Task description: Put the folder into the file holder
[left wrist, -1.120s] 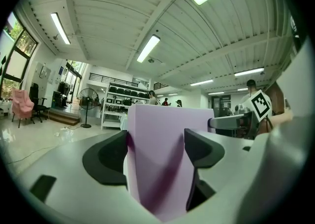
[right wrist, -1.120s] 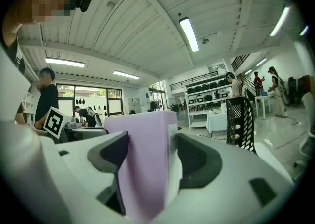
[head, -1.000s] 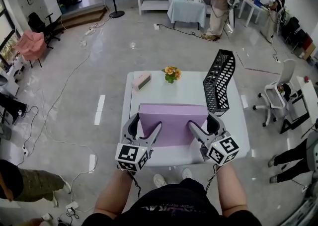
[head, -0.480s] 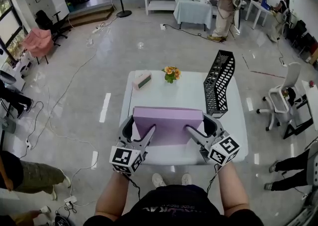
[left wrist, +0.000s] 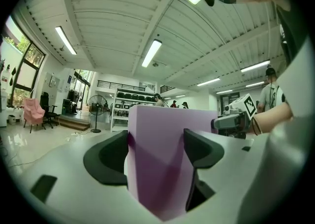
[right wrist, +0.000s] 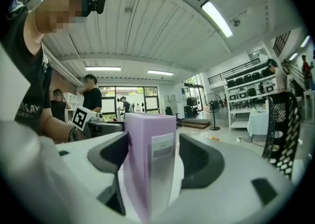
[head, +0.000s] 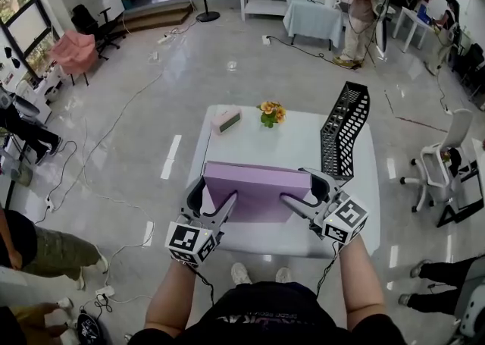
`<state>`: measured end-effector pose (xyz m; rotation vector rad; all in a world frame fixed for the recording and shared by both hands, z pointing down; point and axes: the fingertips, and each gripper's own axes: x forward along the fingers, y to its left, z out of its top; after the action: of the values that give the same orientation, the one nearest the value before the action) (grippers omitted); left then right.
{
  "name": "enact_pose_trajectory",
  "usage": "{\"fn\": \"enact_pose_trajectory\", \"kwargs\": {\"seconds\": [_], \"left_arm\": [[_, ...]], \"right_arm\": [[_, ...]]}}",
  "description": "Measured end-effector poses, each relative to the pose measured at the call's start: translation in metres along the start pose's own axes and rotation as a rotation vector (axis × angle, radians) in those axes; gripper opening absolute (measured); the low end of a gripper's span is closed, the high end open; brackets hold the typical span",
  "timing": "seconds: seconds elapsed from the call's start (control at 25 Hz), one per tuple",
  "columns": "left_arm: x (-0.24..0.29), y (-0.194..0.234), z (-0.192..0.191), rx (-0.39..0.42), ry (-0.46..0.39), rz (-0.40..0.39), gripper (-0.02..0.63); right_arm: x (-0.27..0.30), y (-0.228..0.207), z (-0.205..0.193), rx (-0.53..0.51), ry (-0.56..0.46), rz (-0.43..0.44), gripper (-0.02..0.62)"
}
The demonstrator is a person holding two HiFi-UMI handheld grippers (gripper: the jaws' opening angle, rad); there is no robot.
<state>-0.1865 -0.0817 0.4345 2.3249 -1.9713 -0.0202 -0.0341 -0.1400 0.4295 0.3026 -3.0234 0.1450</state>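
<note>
Holds lilac box folder (head: 258, 190), left gripper (head: 213, 201) and right gripper (head: 307, 192) each clamped on an end. Pale spine label (right wrist: 162, 155) unreadable; black mesh file holder (head: 345, 133) at one o'clock.

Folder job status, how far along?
Done: left tongs and right tongs each clamp one end of the purple folder. In hand: the folder, held over the white table. Left: getting it into the black file holder at the table's right edge; it is not in yet.
</note>
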Motion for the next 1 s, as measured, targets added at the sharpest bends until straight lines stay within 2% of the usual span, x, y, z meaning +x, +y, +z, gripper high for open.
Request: {"fn": "enact_pose_trajectory", "kwargs": {"seconds": [0.4, 0.48, 0.56, 0.68, 0.8, 1.0], "left_arm": [[-0.003, -0.002, 0.005, -0.001, 0.003, 0.044, 0.353], [-0.002, -0.003, 0.005, -0.001, 0.005, 0.052, 0.353], [-0.002, -0.003, 0.003, -0.002, 0.009, 0.057, 0.353], [-0.002, -0.004, 0.002, -0.009, 0.016, 0.062, 0.351], [-0.004, -0.007, 0.004, -0.01, 0.02, 0.073, 0.348], [-0.006, -0.011, 0.004, -0.004, 0.032, 0.106, 0.333]], "right_arm": [[0.017, 0.016, 0.002, -0.022, 0.041, 0.175, 0.308], [0.018, 0.018, 0.0, -0.041, 0.058, 0.203, 0.292], [0.016, 0.022, -0.003, -0.061, 0.081, 0.24, 0.241], [0.011, 0.029, -0.005, -0.071, 0.1, 0.291, 0.198], [0.007, 0.033, -0.006, -0.067, 0.091, 0.291, 0.184], [0.003, 0.037, -0.007, -0.078, 0.078, 0.229, 0.173]]}}
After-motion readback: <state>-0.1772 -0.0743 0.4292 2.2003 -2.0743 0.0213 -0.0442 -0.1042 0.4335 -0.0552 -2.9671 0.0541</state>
